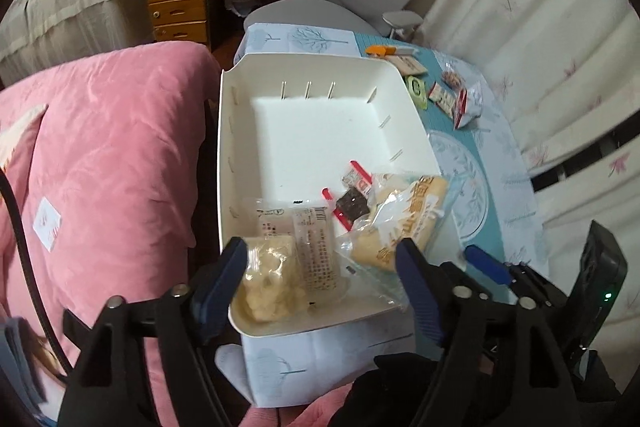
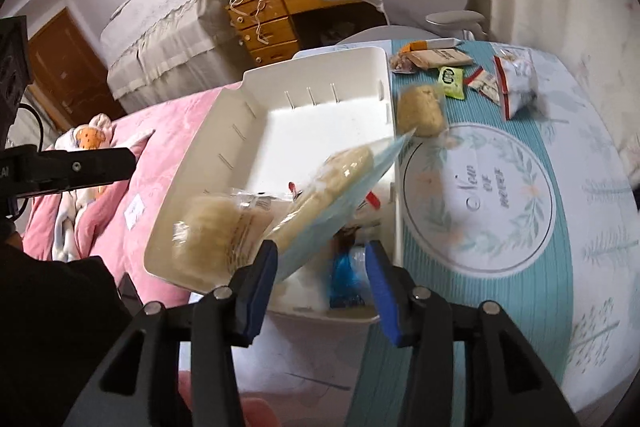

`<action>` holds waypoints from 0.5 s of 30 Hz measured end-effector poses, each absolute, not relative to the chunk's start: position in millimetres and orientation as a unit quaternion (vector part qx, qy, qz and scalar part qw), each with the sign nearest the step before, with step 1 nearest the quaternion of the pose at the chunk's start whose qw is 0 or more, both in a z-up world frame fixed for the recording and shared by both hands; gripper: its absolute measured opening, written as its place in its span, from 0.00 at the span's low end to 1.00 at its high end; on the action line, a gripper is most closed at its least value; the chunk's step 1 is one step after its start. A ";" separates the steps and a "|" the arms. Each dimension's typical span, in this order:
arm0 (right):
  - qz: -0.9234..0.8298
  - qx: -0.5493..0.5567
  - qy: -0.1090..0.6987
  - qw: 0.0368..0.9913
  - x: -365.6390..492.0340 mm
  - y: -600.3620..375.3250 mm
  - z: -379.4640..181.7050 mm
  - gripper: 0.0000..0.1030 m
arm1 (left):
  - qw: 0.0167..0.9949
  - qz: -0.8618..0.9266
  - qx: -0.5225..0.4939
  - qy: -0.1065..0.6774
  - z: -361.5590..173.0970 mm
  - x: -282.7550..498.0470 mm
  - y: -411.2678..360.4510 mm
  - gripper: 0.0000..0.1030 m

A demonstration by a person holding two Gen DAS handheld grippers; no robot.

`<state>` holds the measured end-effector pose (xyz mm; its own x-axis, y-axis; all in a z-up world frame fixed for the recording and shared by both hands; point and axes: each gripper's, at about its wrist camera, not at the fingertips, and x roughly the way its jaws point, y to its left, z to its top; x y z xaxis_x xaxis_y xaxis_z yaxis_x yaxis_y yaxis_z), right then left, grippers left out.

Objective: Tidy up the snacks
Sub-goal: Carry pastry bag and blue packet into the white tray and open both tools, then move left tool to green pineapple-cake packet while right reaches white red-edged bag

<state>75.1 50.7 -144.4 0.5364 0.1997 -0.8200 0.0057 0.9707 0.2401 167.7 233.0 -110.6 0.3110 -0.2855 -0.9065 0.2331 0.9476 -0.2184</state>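
- Nearest the lens in the left wrist view, the left gripper (image 1: 320, 267) fills the bottom of the frame with its blue pads spread wide; nothing is pressed between them, so it is released.
- Between and just beyond those pads, in the lower centre, lies a clear packet of pale round pieces (image 1: 270, 279) beside a flat printed packet (image 1: 318, 251), both inside the near end of the white bin (image 1: 240, 131).
- To their right, still in the bin, sits a long yellow-lettered bread packet (image 1: 404, 215), with a small dark snack in a red-edged wrapper (image 1: 352, 201) at centre frame.
- The far half of the bin, upper centre, is bare white floor.
- In the right wrist view, the right gripper (image 2: 320, 267) sits at the bottom centre, blue pads apart; a blurred bread packet (image 2: 340, 183) crosses just above the left pad, and I cannot tell whether the pad touches it. The jaws look released.
- A blue wrapper (image 2: 346, 279) shows between the pads, low in the bin.
- A round pale bun packet (image 2: 422, 111) lies on the teal patterned tablecloth (image 2: 580, 195) just right of the bin's wall, centre right.
- More snacks lie at the upper right: a green packet (image 2: 452, 81), a red-and-white bag (image 2: 516, 79) and a flat tan packet (image 2: 436, 57).
- A pink quilt (image 1: 112, 147) fills the left of the left wrist view, next to the bin.
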 end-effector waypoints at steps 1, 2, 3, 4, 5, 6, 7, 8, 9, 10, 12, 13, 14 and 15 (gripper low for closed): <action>0.051 0.110 0.476 0.871 72.4 52.4 -144.5 0.46 | 0.808 -0.163 -0.014 0.566 -111.4 167.9 232.1 0.77; 0.042 0.114 0.474 0.872 69.5 53.5 -144.6 0.46 | 0.807 -0.167 -0.009 0.566 -111.7 167.7 231.0 0.78; 0.036 0.117 0.473 0.873 67.7 54.0 -144.8 0.47 | 0.807 -0.171 -0.003 0.566 -111.9 167.8 229.8 0.78; 0.031 0.120 0.472 0.873 66.6 53.8 -145.0 0.49 | 0.806 -0.174 0.003 0.565 -112.0 167.9 228.8 0.78; 0.023 0.124 0.472 0.873 63.6 54.0 -145.6 0.52 | 0.806 -0.177 0.009 0.565 -111.8 168.2 226.7 0.78; 0.018 0.126 0.472 0.872 62.6 54.1 -145.5 0.53 | 0.806 -0.179 0.011 0.564 -111.6 167.9 226.0 0.78; 0.014 0.128 0.472 0.872 60.9 54.0 -146.2 0.53 | 0.806 -0.183 0.014 0.563 -111.3 168.1 224.2 0.79; 0.008 0.131 0.472 0.872 57.4 54.4 -146.8 0.54 | 0.805 -0.188 0.015 0.562 -110.8 168.7 222.5 0.79; 0.004 0.133 0.473 0.871 55.6 54.4 -147.2 0.54 | 0.805 -0.192 0.015 0.561 -110.3 168.8 220.7 0.79; -0.001 0.134 0.474 0.870 53.9 54.4 -147.8 0.54 | 0.805 -0.197 0.018 0.559 -109.6 168.3 218.3 0.80; -0.012 0.138 0.476 0.868 48.4 52.0 -148.8 0.54 | 0.806 -0.204 0.026 0.555 -108.2 166.8 212.7 0.81; -0.018 0.140 0.477 0.867 46.1 50.8 -149.0 0.54 | 0.806 -0.208 0.032 0.553 -107.3 165.9 208.9 0.82; -0.026 0.144 0.478 0.866 42.2 48.1 -149.7 0.54 | 0.806 -0.212 0.036 0.551 -106.2 164.8 205.3 0.82; -0.031 0.148 0.479 0.865 39.8 45.9 -150.2 0.54 | 0.807 -0.217 0.042 0.548 -105.0 163.3 200.2 0.82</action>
